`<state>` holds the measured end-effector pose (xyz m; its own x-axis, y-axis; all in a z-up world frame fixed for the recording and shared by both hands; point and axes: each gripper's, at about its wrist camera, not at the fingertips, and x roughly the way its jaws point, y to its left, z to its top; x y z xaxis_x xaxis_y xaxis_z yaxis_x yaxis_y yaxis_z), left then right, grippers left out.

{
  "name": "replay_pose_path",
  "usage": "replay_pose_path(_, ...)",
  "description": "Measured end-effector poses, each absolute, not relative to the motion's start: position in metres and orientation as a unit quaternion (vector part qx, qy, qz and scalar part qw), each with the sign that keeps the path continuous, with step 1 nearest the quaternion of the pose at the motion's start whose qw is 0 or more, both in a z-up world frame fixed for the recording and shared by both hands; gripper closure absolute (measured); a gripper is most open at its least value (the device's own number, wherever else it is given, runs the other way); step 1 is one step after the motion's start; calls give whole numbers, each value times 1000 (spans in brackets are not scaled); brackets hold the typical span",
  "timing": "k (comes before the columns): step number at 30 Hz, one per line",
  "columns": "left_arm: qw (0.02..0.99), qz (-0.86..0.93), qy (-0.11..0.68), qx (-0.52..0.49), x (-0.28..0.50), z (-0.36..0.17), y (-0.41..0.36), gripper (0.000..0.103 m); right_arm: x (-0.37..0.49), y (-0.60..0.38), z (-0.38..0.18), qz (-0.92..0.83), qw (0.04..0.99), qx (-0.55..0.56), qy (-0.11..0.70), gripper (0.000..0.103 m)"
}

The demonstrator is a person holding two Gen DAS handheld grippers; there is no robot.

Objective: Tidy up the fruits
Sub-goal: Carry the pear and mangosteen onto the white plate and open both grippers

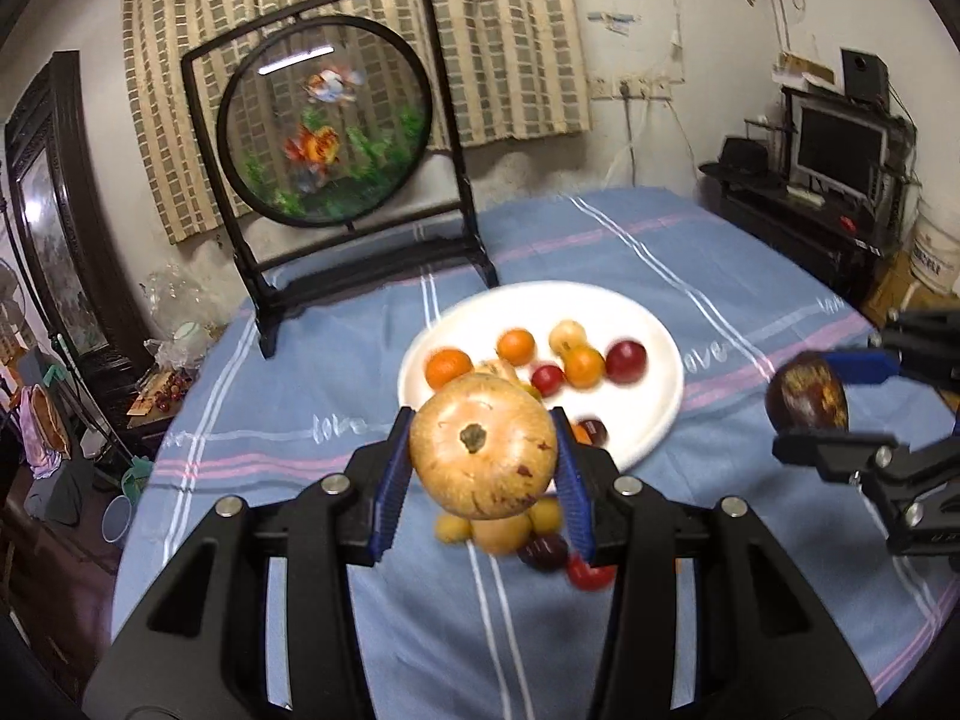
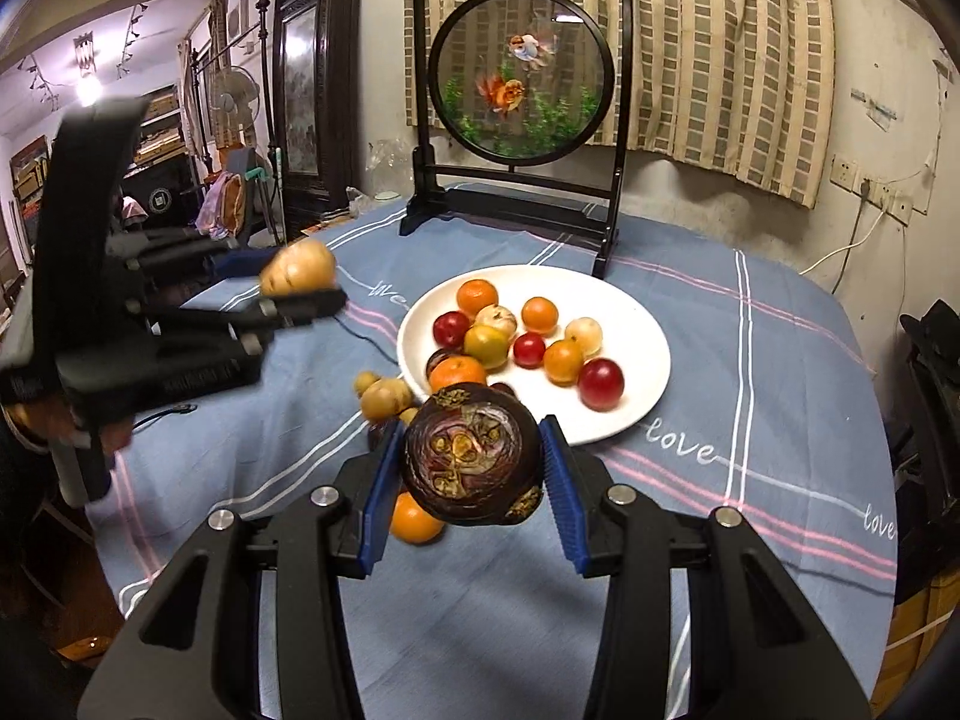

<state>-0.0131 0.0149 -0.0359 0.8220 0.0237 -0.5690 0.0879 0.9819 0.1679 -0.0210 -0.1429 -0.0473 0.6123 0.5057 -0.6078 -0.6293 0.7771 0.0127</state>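
Clamping a pale tan, round fruit (image 1: 483,447) between its blue pads, the left gripper (image 1: 485,468) holds it in the air above the blue checked tablecloth (image 1: 630,252), on the near side of the white plate (image 1: 654,402). Beside it, the right gripper (image 2: 471,459) is closed on a dark purple mangosteen (image 2: 471,456), also lifted clear of the cloth, just in front of the plate's near rim. On the plate lie small oranges, red plums and a few pale yellow fruits, loosely clustered. More fruit sits on the cloth below the grippers: an orange (image 2: 415,519), some small yellowish ones (image 2: 384,397) by the plate's edge, and a dark and a red one (image 1: 585,573), all rather blurred. Behind the plate stands a black-framed round goldfish screen (image 2: 522,69), before a striped curtain (image 2: 720,30).
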Motion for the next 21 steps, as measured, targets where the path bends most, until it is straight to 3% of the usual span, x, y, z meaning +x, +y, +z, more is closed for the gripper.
replay_pose_path(6,951,-18,295,87,27,-21,18,59,17,-139,-29,305,902,-98,290,58)
replay_pose_path(21,931,-4,354,89,103,-78,21,59,102,-125,-56,287,899,-76,321,58)
